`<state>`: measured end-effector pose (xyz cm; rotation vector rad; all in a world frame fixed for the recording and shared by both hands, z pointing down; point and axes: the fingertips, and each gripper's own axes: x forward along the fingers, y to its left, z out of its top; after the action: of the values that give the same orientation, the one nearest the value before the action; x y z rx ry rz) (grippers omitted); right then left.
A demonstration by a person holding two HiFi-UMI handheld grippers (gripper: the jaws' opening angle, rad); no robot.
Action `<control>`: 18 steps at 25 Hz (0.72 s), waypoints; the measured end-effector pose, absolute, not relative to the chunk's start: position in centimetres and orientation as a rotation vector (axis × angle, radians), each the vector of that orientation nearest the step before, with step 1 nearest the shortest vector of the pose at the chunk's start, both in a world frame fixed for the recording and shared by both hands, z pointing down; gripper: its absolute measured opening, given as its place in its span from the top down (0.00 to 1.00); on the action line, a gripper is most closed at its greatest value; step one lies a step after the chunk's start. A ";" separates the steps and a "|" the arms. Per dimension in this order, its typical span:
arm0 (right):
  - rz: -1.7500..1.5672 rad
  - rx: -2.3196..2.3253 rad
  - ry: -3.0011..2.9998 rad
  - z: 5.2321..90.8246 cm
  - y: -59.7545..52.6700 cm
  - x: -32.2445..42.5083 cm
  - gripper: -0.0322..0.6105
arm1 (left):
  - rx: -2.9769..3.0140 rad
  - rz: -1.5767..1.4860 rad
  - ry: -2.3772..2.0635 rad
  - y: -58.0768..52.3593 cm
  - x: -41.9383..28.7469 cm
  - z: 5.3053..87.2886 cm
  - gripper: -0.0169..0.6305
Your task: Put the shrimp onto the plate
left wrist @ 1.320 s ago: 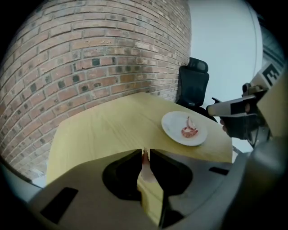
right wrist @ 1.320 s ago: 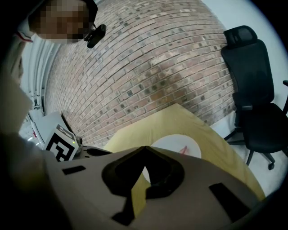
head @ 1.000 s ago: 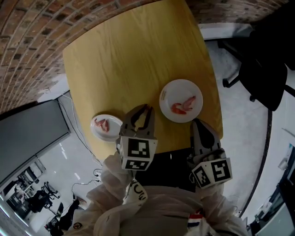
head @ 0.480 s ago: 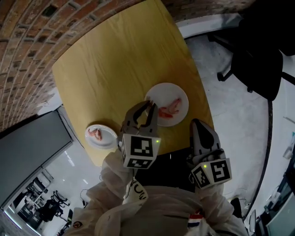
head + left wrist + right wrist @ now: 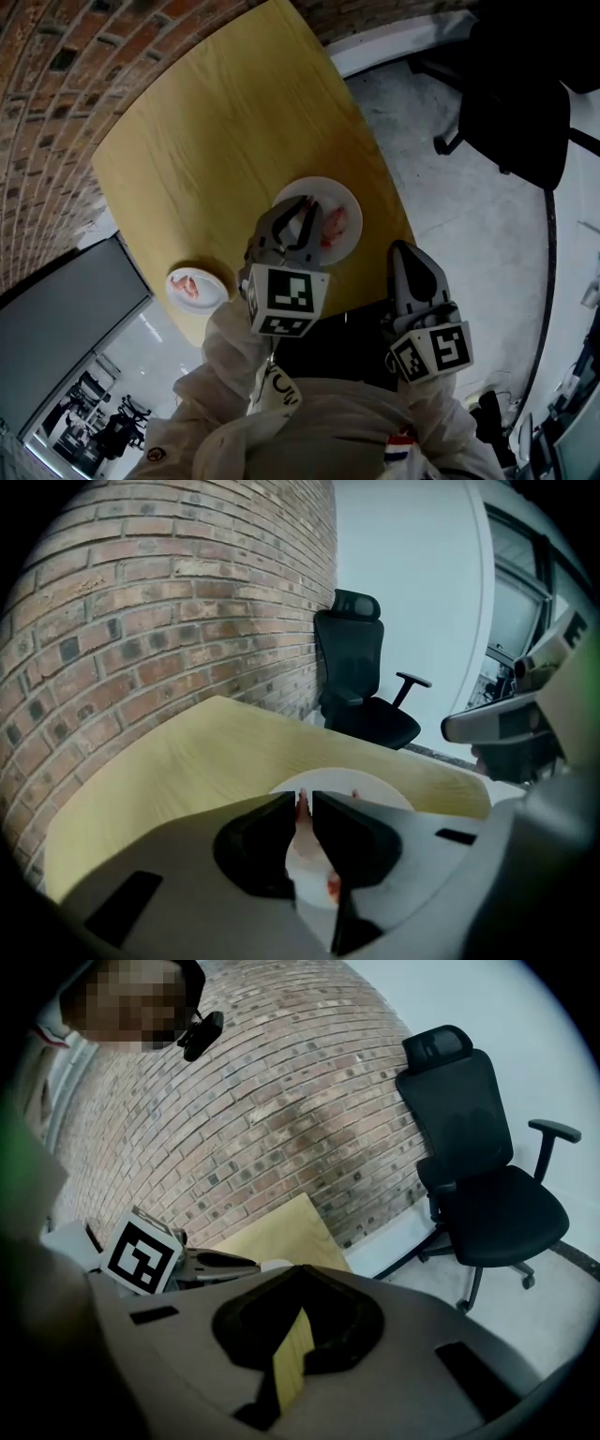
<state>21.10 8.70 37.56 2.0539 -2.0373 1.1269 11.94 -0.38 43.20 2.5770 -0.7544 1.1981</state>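
Centre frame: we hold the left hand-held gripper [image 5: 303, 208] pinched narrow on a shrimp [image 5: 302, 836], poised above the white plate [image 5: 344, 197], apparently for release. Another shrimp [image 5: 189, 286] lies on the small dish [image 5: 212, 277] at lower left. The right hand-held gripper [image 5: 409, 251], closed and empty, idles off the counter [image 5: 216, 141].

This looks like an office, because a black desk chair [image 5: 478, 1147] with wheels and arm rests stands on a smooth grey floor [image 5: 469, 216], next to a brick wall [image 5: 281, 1101] and a plain yellow wooden table [image 5: 206, 159].
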 end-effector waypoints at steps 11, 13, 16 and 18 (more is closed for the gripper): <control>1.161 2.093 -2.000 38.3 8.8 24.1 0.91 | 2.555 1.223 -0.717 -0.4 14.5 44.3 0.88; 1.166 2.093 -2.000 38.4 8.7 24.3 0.91 | 2.550 1.223 -0.717 -0.4 14.8 44.4 0.88; 1.170 2.088 -2.005 38.5 8.5 24.5 0.91 | 2.542 1.222 -0.719 -0.4 14.9 44.5 0.88; 1.171 2.082 -2.009 38.5 8.4 24.5 0.91 | 2.534 1.219 -0.724 -0.4 14.9 44.5 0.88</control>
<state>24.53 8.40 38.51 2.0822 -2.0091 1.1706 14.91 -0.44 44.54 2.5343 -0.7240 1.2187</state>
